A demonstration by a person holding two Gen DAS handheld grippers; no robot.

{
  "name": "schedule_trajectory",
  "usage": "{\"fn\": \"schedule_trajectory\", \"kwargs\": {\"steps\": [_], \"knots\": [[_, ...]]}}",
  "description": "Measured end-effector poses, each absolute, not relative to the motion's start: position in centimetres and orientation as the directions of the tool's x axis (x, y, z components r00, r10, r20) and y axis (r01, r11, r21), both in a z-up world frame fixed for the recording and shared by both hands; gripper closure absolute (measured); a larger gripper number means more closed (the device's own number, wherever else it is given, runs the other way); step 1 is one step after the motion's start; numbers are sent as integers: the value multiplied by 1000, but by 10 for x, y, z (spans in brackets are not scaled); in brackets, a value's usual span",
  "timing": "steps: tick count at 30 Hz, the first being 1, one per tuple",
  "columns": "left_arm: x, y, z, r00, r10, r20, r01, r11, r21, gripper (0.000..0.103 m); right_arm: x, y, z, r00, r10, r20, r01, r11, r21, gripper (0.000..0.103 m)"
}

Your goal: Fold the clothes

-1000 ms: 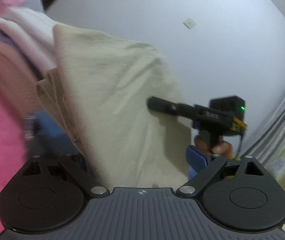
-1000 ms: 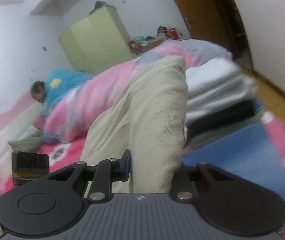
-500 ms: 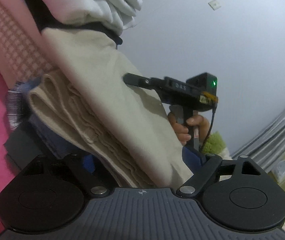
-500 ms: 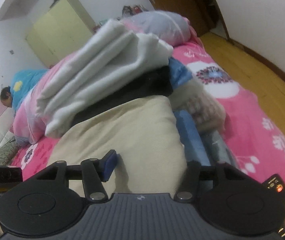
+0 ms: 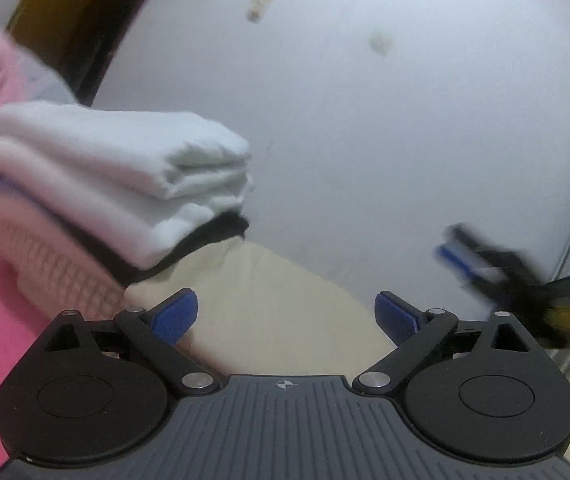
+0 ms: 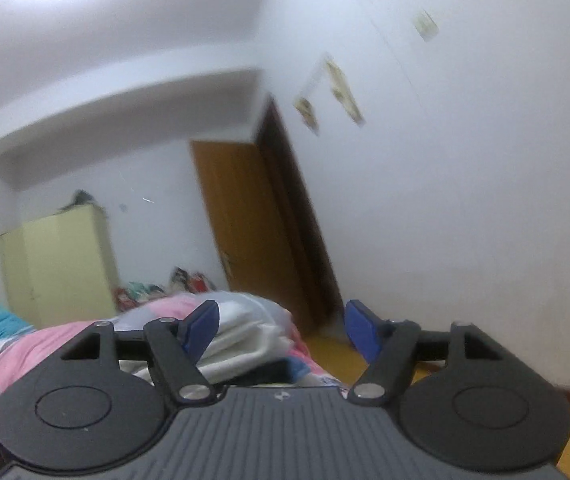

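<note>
We see our left gripper (image 5: 285,314) wide open and holding nothing, just above the tan folded cloth (image 5: 273,304) near the pile of clothes (image 5: 117,184) on the left, and our right gripper (image 6: 279,326) is open and empty too.

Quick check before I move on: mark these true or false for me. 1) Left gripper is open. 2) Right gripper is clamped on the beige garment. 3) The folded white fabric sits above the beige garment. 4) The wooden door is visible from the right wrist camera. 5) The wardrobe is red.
1) The left gripper is open: true; its blue pads stand apart.
2) The right gripper is clamped on the beige folded garment: false; it is open and holds nothing.
3) The folded white fabric sits above the beige folded garment: true.
4) The brown wooden door shows in the right wrist view: true.
5) The wardrobe is red: false; it is pale yellow-green.
</note>
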State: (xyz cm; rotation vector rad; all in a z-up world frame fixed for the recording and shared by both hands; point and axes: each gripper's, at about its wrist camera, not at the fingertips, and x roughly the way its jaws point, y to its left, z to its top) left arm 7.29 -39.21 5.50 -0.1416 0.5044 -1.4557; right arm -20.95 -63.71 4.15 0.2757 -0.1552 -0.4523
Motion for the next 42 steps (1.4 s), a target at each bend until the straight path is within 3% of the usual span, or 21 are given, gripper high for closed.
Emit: {"fn": "schedule_trajectory", "kwargs": {"steps": [2,4,8,10,13,17,21,23,29,32,33,35,40,42], "knots": [[70,-410,45,99,-941,-323,935,199,-293,8,-213,-612,18,906,-406,119,369,895,250,36],[77,-416,27,147,-928,-342,935,243,-258,8,-204,-605,-7,915,-394,89,370,906,205,39],[84,-421,1,136,-917,-375,934,245,-260,1,-161,-642,-69,868,-483,-118,497,844,203,48],[108,-429,-20,17,-890,-455,853,251,-458,0,-159,-641,-75,859,-501,-104,510,824,247,48],[150,-428,-56,-179,-889,-420,627,226,-746,0,-156,-636,-79,847,-523,-96,527,804,274,48],[138,-416,-42,-84,-890,-448,689,273,-671,0,-152,-619,-61,828,-543,-142,561,802,207,47],[121,-392,-10,15,-883,-470,784,302,-542,0,-165,-614,-16,840,-538,-69,539,815,214,46],[111,-372,1,87,-883,-461,810,332,-484,0,-144,-608,14,858,-509,-76,514,841,169,46],[76,-325,20,273,-853,-444,867,419,-272,0,-2,-612,51,856,-344,-386,395,917,61,47],[52,-285,28,321,-835,-448,863,452,-225,0,69,-630,-9,682,-303,-666,404,915,-3,46],[43,-269,31,332,-829,-450,859,464,-219,0,79,-632,-22,648,-304,-698,416,909,-10,46],[31,-244,37,353,-816,-458,844,489,-220,0,79,-623,-12,642,-339,-688,448,894,-22,47],[20,-198,31,469,-774,-425,819,562,-121,0,12,-553,28,766,-377,-521,431,902,-20,47],[20,-192,29,490,-763,-421,807,580,-113,0,3,-523,24,766,-387,-513,410,909,-74,47]]}}
